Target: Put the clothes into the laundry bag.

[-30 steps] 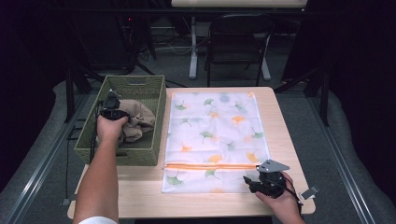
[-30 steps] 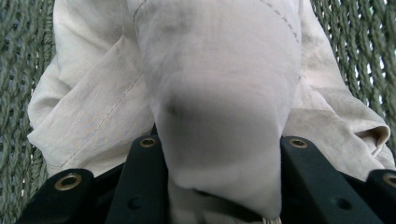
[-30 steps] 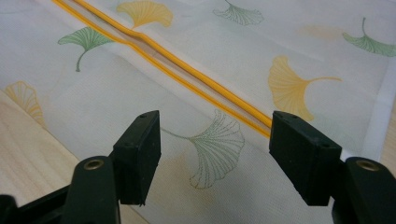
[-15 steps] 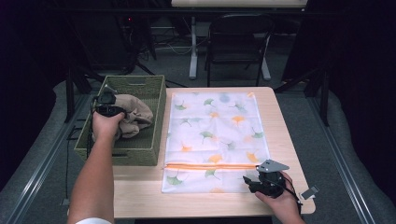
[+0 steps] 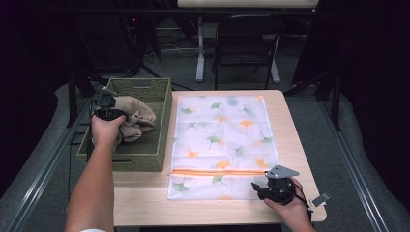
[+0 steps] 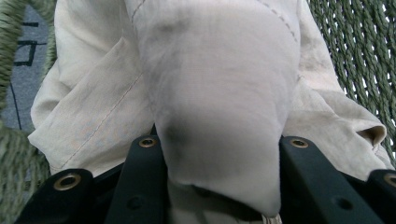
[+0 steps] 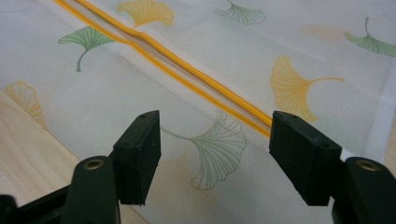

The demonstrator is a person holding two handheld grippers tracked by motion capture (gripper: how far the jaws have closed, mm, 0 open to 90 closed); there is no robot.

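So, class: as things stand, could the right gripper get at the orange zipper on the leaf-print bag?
Probably yes: the right gripper hovers open just short of the orange zipper, with nothing between them.

Matt beige woven cloth garment [image 6: 219, 93] in a rough green woven basket [image 5: 162, 121]; thin translucent mesh laundry bag [image 5: 225, 140] on pale smooth wood table [image 5: 145, 198].

High view: fixed above the near edge of the table [image 5: 145, 203], facing forward and down, far enough to take in the whole top. Left gripper view: rides the left gripper [image 5: 105, 107], at 9 o'clock, pressed close against the cloth [image 6: 219, 93] in the basket [image 6: 355, 51]. Right gripper view: rides the right gripper [image 5: 266, 188], at 5 o'clock, low and near over the bag [image 7: 224, 70]. Each shares its patch with the high view.
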